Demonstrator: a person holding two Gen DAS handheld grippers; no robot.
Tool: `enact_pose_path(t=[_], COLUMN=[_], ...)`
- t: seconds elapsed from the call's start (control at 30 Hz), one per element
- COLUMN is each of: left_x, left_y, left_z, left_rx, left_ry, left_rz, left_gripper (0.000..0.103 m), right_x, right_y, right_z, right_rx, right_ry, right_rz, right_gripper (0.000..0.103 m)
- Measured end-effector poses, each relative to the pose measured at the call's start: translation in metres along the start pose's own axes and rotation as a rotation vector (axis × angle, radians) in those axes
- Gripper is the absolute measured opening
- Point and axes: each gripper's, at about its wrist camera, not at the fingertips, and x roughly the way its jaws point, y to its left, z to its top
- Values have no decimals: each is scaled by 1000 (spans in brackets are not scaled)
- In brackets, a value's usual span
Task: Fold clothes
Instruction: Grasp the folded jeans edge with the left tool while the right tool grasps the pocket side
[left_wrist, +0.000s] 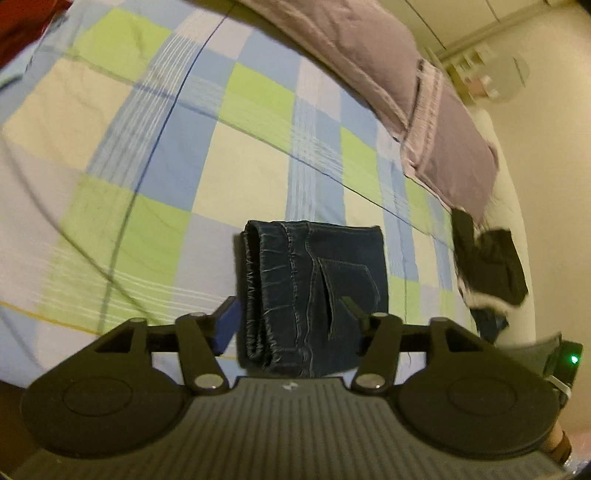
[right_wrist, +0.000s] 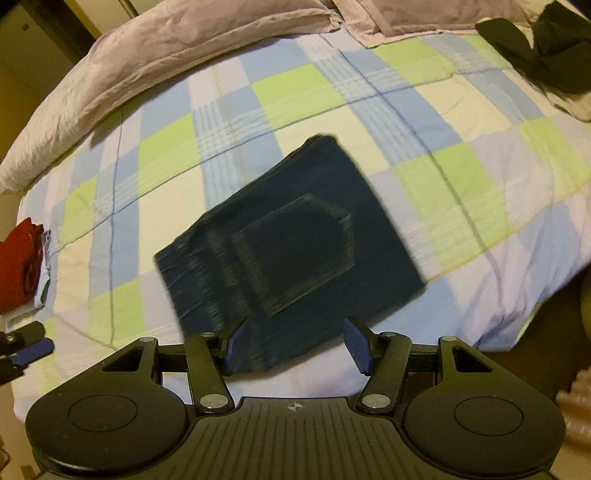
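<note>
Under both grippers lies a bed with a checked sheet (right_wrist: 295, 92) in blue, green and cream; lilac pillows (right_wrist: 184, 33) run along its far edge, cream wall beyond. Folded jeans (right_wrist: 295, 243) sit just ahead of the right gripper (right_wrist: 291, 345), long axis slanting from near-left to far-right, back pocket up. Left gripper (left_wrist: 290, 317) straddles the near end of the jeans (left_wrist: 314, 291), fold stack at its left. Both jaws stand wide, pads not pressing cloth. Black garment (right_wrist: 546, 48) far right is cut off; red clothes (right_wrist: 18, 266) at left edge partly hidden; right view motion-blurred.
</note>
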Motion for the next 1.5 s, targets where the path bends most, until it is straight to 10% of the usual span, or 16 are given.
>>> enact_pose_path(t=[0.27,0.5,1.1,1.3,1.5], left_x=[82,128,177,175,181], left_y=[30,68,89,92,94], left_z=[-46,-65,-54,-53,-50], left_rx=[-204,-256,-268,-253,-274], left_ry=[-29,-31,-37,-19,8], left_rz=[13,-121,-362,-338,-324], left_gripper=[67,68,81,41,42], right_x=[55,106,168,180,191], right_y=[-95,-151,-186,-190,-184], right_z=[46,61,72,81,91], right_rx=[71,146,249,239,167], right_ry=[60,75,135,145,155], right_rz=[120,241,434,512,579], right_gripper=[59,73,73,73,72])
